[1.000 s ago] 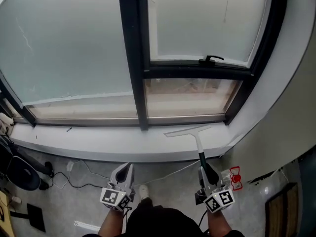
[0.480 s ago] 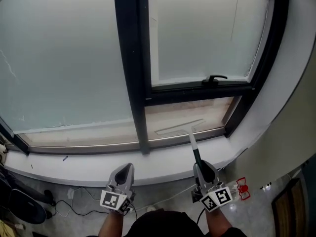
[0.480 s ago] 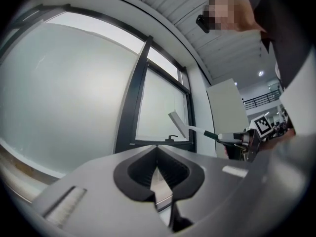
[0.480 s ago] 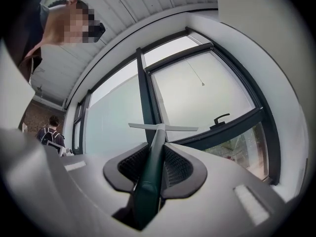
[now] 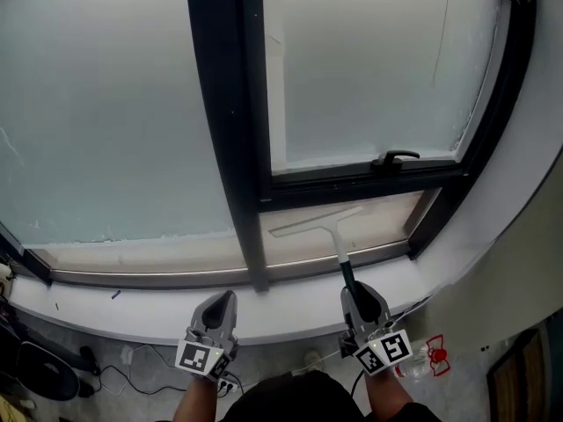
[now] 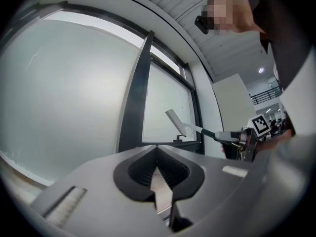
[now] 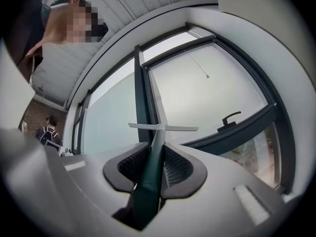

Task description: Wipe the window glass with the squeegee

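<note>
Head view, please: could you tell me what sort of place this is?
Probably the inside of an office-type building, right at a large window. It shows tall frosted panes set in a dark frame, a latch handle on the opening sash, and a white sill running beneath.

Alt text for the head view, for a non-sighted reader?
The right tool grips a squeegee by its dark handle, blade raised before the lower right pane, below a black window handle. The left tool, shut and empty, hangs beside it by the white sill.
</note>
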Demonstrator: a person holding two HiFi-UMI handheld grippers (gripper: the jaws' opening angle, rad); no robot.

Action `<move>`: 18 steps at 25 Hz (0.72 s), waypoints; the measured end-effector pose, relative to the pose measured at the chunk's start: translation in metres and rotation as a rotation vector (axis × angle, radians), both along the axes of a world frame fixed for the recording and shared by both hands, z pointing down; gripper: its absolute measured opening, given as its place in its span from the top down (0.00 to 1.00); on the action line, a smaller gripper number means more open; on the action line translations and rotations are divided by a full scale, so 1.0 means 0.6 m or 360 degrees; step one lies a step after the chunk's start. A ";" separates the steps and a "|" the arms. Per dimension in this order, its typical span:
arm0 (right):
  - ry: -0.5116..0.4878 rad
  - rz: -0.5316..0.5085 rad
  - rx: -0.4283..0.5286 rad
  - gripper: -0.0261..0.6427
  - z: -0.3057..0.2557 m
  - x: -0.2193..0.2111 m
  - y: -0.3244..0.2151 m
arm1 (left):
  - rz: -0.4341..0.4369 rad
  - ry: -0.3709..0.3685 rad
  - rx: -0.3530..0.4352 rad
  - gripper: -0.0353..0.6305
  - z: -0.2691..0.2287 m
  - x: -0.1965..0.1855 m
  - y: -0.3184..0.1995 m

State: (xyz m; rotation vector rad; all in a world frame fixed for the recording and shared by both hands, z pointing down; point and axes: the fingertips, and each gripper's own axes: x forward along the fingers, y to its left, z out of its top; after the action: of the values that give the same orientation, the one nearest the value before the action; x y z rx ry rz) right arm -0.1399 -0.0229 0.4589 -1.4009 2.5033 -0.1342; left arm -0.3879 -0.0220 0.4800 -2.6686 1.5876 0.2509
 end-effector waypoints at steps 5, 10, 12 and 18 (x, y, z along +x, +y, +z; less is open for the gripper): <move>0.0042 -0.0085 0.0164 0.82 -0.059 0.027 -0.098 | -0.0041 -0.0003 0.0092 0.95 -0.039 0.046 -0.075; 0.0107 -0.0082 0.0366 0.82 -0.147 0.046 -0.203 | -0.0050 0.0011 0.0243 0.95 -0.122 0.103 -0.163; 0.0117 -0.0062 0.0466 0.82 -0.192 0.051 -0.232 | -0.0074 0.0009 0.0314 0.95 -0.160 0.116 -0.193; 0.0047 0.0066 0.0624 0.82 -0.295 0.058 -0.305 | -0.0080 -0.0063 0.0451 0.95 -0.255 0.148 -0.244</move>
State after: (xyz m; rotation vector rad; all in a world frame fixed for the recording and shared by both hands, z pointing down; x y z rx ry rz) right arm -0.1052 -0.2060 0.2816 -1.2936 2.3522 0.3686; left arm -0.2991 -0.1686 0.3272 -2.4024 1.4804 0.3874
